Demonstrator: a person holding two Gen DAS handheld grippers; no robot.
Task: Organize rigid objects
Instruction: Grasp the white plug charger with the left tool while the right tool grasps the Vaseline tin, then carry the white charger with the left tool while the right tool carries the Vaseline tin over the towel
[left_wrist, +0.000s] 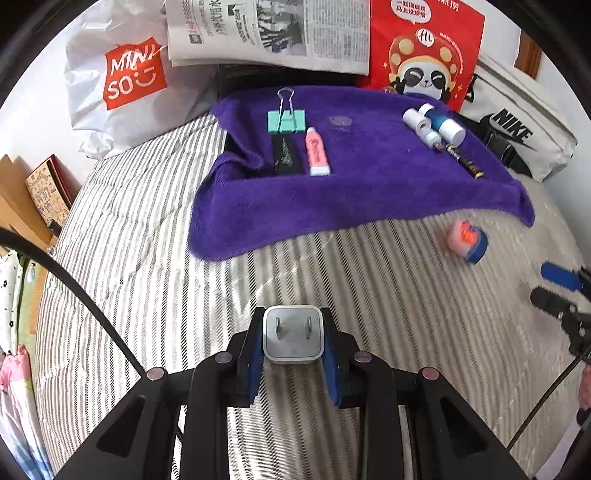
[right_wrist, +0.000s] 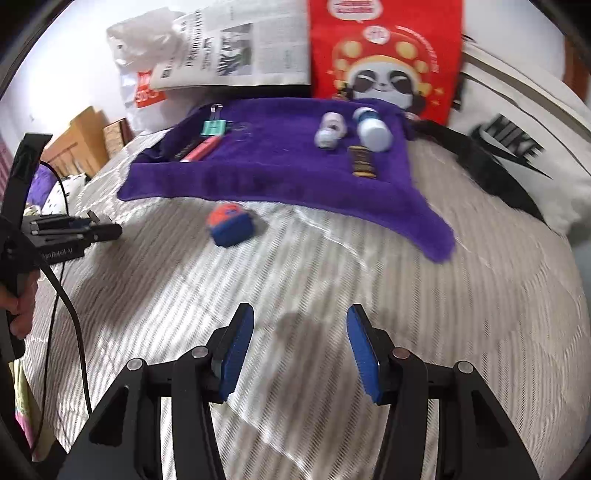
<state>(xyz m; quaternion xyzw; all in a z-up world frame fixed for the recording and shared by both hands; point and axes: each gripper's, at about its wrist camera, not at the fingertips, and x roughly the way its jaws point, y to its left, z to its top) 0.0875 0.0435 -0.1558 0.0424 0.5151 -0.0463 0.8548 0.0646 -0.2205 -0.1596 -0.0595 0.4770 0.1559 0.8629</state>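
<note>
My left gripper (left_wrist: 293, 341) is shut on a white plug adapter (left_wrist: 293, 338), its two prongs facing the camera, above the striped bedcover. A purple towel (left_wrist: 351, 192) lies ahead with a teal binder clip (left_wrist: 287, 120), a pink tube (left_wrist: 317, 151), a black label (left_wrist: 287, 155), white and blue bottles (left_wrist: 436, 123) and a dark pen (left_wrist: 463, 160) on it. A small orange and blue object (right_wrist: 231, 221) lies on the cover just off the towel's near edge. My right gripper (right_wrist: 299, 343) is open and holds nothing, low over the bedcover.
Behind the towel stand a white MINISO bag (left_wrist: 125, 77), a folded newspaper (left_wrist: 266, 33), a red panda bag (left_wrist: 424, 48) and a white NIKE bag (left_wrist: 517, 129). A black strap (right_wrist: 491, 173) runs along the towel's right. A wooden box (left_wrist: 48, 192) sits far left.
</note>
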